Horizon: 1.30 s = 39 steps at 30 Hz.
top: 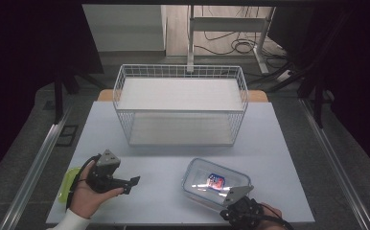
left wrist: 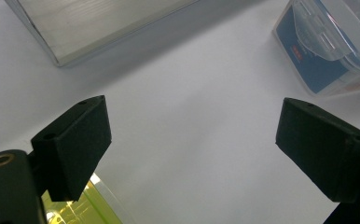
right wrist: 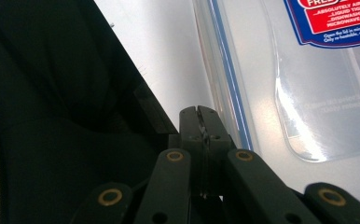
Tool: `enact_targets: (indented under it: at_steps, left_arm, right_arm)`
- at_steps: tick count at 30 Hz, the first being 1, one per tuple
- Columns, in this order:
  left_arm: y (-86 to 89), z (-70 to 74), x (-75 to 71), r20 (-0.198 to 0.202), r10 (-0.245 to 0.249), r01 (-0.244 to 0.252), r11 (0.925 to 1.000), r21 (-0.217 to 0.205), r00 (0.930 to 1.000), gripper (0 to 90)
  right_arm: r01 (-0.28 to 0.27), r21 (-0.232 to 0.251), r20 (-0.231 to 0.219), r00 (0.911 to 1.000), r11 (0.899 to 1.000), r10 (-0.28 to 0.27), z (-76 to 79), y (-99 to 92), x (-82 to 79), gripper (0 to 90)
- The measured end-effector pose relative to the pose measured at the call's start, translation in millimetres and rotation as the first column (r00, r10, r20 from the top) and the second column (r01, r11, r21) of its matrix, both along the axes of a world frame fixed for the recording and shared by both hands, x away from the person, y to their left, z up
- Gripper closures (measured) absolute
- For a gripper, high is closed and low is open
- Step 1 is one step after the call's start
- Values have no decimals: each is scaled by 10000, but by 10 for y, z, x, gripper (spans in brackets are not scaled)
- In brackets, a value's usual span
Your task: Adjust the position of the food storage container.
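The desk (top: 279,139) has a pale grey-white top and stands on a grey floor (top: 25,143). A metal rail (top: 34,167) runs along the floor beside the desk's left edge, and another rail (top: 339,163) beside its right edge. Dark curtains (top: 25,57) hang at both sides, leaving the room dim there. Beyond the desk's far edge the floor is lit brighter, with a white wall panel (top: 123,26) and the white metal legs of another frame (top: 226,28). Black cables (top: 238,45) lie coiled on the floor near those legs.
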<state>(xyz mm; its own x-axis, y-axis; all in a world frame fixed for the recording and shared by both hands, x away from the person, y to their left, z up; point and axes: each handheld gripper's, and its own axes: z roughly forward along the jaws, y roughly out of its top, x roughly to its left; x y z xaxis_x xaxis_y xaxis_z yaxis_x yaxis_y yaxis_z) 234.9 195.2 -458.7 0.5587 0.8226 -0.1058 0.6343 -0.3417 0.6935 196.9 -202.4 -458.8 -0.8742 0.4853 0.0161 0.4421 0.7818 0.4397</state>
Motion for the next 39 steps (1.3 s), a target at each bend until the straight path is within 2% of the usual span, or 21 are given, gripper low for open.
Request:
enact_targets:
  at_steps: [3, 7, 13, 18, 33, 35, 36, 38, 39]
  left_arm:
    - [2, -3, 0, -13, 6, -6, 10000, 8, 10000, 100]
    - [2, -16, 0, -62, -3, 3, 10000, 37, 10000, 99]
    - [-11, -18, 3, -76, -17, 17, 10000, 72, 10000, 99]
    - [-18, -32, 5, -119, -5, 6, 10000, 66, 9999, 99]
    - [-36, -36, 6, -111, -56, 58, 9999, 149, 9999, 98]
    - [-32, -33, 3, -97, -65, 66, 9999, 149, 9999, 98]
    - [-30, -31, 1, -82, -45, 46, 9999, 112, 10000, 98]
    - [-23, -26, 1, -68, -5, 6, 10000, 88, 10000, 98]
    - [-23, -24, 1, -72, 25, -25, 10000, 59, 10000, 98]
  right_arm:
    - [-9, -41, 36, 10000, 10000, 9, 4, -6, 12, 893]
    - [251, -138, 338, 9991, 9996, -247, 2, -49, 63, 893]
    - [633, 106, 550, 9964, 9979, -638, 16, -126, 223, 893]
    - [645, 107, 692, 9955, 9979, -651, 28, -134, 301, 893]
    - [621, 226, 659, 9958, 9978, -635, 29, -184, 365, 893]
    - [601, 692, 562, 9964, 9958, -640, 79, -211, 358, 893]
    - [648, 804, 698, 9951, 9947, -704, 131, -234, 352, 893]
    - [890, 959, 1032, 9897, 9914, -988, 247, -298, 354, 893]
    - [1235, 1146, 1185, 9835, 9857, -1370, 329, -365, 373, 893]
